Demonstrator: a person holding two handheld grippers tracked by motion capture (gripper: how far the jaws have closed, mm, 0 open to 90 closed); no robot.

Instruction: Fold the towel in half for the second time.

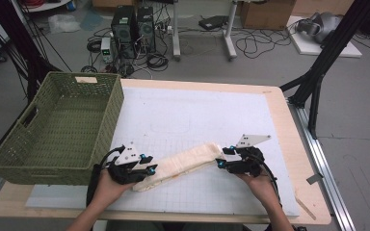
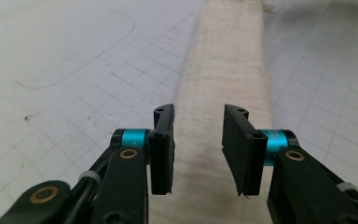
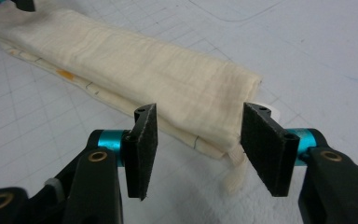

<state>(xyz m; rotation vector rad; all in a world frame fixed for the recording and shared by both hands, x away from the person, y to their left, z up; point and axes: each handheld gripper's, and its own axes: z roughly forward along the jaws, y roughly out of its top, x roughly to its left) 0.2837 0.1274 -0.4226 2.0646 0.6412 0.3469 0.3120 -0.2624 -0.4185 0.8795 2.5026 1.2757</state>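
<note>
White gridded mat [image 1: 192,120] underneath, green basket [image 1: 58,130] at the left; the folded cream cloth [image 1: 183,163] lies flat between both tools. Left gripper [image 2: 198,149] and right gripper [image 3: 198,149] gape apart at its ends, pads clear of the fabric.

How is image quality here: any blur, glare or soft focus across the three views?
High view: even light, slightly soft, no glare; folded cloth and green basket read clearly. Left gripper view: tongs sharp, the cloth's far end blurs. Right gripper view: tongs and cloth weave crisp, soft shadow under the cloth.
</note>
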